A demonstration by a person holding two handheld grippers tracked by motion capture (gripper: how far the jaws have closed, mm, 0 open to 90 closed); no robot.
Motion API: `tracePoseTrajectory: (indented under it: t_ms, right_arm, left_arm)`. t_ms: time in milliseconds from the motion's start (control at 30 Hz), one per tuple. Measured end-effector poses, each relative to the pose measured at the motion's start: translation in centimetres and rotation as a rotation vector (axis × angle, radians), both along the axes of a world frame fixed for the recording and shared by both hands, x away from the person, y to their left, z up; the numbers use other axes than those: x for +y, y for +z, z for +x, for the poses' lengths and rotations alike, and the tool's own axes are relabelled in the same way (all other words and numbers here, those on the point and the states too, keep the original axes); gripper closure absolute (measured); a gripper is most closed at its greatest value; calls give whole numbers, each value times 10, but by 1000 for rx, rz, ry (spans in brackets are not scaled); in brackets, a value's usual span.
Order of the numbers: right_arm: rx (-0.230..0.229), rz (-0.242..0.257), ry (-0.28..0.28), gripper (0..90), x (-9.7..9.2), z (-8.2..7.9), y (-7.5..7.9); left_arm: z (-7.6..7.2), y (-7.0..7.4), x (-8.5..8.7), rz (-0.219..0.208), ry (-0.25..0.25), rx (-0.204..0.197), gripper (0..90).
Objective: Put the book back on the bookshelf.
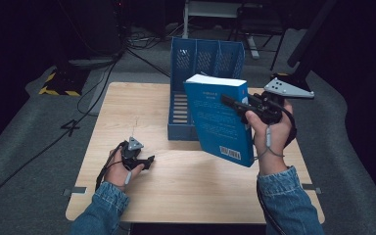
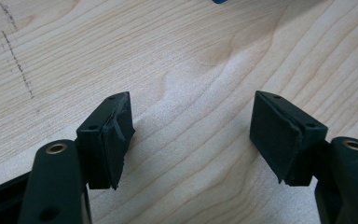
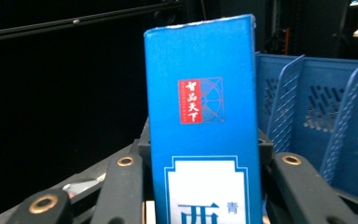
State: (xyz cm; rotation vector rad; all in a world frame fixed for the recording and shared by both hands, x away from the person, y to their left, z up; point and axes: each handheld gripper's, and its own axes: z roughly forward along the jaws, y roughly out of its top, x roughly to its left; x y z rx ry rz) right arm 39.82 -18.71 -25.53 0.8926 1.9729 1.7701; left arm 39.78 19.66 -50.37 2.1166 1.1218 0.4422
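Above the right half of the pale wooden bench [image 1: 142,196], the right claw [image 1: 235,104] is clamped on a thick blue book [image 1: 219,117] held upright just before the blue plastic file rack [image 1: 206,58], while the left claw [image 1: 147,161] rests apart at near left.

A wooden table [image 1: 142,103] stands on a grey floor [image 1: 24,132]. The wood is light, with wavy lines in it and a thin dark scratch [image 2: 16,60] near one side. Behind the table the room is very dark. A yellow and black striped block [image 1: 58,83] lies on the floor at the far left. Black cables [image 1: 98,83] run across the floor from the dark part toward the table, and one long cable [image 1: 24,161] curves along the left side. A dark stand with thin legs [image 1: 254,34] is at the back. A black pole [image 1: 313,39] leans at the far right.
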Motion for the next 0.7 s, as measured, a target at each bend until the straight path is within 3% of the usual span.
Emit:
tracePoseTrajectory:
  t_ms: [433,700]
  right_arm:
    - [4,-2,-46,616,-12,19,12]
    - [16,-28,-74,615,-19,41,19]
  left_arm:
    - [-6,0,1,6,27,1,303]
    - [-10,0,4,-2,33,5,302]
